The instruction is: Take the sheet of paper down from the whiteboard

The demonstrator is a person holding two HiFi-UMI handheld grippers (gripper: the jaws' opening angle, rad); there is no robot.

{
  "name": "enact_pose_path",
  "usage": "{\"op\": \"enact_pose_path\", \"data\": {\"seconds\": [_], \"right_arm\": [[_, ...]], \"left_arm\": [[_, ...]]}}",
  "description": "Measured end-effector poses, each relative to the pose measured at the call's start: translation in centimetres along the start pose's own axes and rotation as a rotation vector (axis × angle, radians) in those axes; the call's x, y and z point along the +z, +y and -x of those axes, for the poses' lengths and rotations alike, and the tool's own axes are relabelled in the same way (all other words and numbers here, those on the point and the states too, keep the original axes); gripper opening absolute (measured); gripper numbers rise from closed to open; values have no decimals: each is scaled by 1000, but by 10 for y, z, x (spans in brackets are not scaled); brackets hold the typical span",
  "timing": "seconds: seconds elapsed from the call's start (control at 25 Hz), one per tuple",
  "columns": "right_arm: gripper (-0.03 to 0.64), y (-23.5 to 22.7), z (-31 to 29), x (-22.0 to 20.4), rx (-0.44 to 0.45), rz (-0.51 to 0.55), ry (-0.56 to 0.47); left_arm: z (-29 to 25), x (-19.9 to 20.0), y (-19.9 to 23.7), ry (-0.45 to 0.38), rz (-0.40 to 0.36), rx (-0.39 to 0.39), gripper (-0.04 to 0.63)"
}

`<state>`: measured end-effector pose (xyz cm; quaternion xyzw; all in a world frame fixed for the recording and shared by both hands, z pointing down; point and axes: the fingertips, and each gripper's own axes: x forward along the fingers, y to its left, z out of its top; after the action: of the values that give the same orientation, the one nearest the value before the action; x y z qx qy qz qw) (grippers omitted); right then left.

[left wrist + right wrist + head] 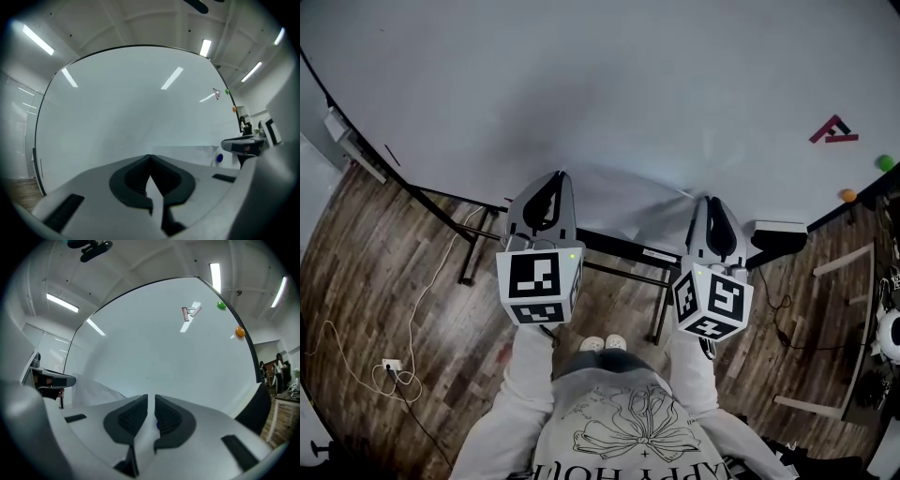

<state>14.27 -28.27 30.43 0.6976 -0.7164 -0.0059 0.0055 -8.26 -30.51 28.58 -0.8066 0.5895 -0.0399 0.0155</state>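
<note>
At the whiteboard's (628,84) lower edge, the left gripper (560,176) pinches the sheet of paper (628,202) fully closed, and the right gripper (709,200) narrowly clamps a blue magnet (157,425).

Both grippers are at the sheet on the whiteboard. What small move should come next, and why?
Probably pull the blue magnet straight off the whiteboard. The right gripper appears to have its fingers closed on it, it pins the right side of the sheet of paper, and the left gripper is shut at the left edge, placed to steady it.
</note>
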Motion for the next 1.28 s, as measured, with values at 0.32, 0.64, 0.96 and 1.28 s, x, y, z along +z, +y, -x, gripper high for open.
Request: {"op": "enact_pose_path", "data": {"seconds": [0.32, 0.64, 0.96, 1.28], "right_arm": [[23, 1, 0, 3, 6, -3, -9], [14, -1, 2, 8, 1, 3, -14], [14, -3, 2, 9, -5, 5, -17], [14, -3, 6, 9, -7, 2, -14]], "left_arm": [[2, 0, -8, 0, 3, -8, 5], [4, 0, -8, 0, 16, -4, 5], [4, -2, -7, 7, 15, -6, 5], [6, 0, -8, 2, 14, -7, 5]]}}
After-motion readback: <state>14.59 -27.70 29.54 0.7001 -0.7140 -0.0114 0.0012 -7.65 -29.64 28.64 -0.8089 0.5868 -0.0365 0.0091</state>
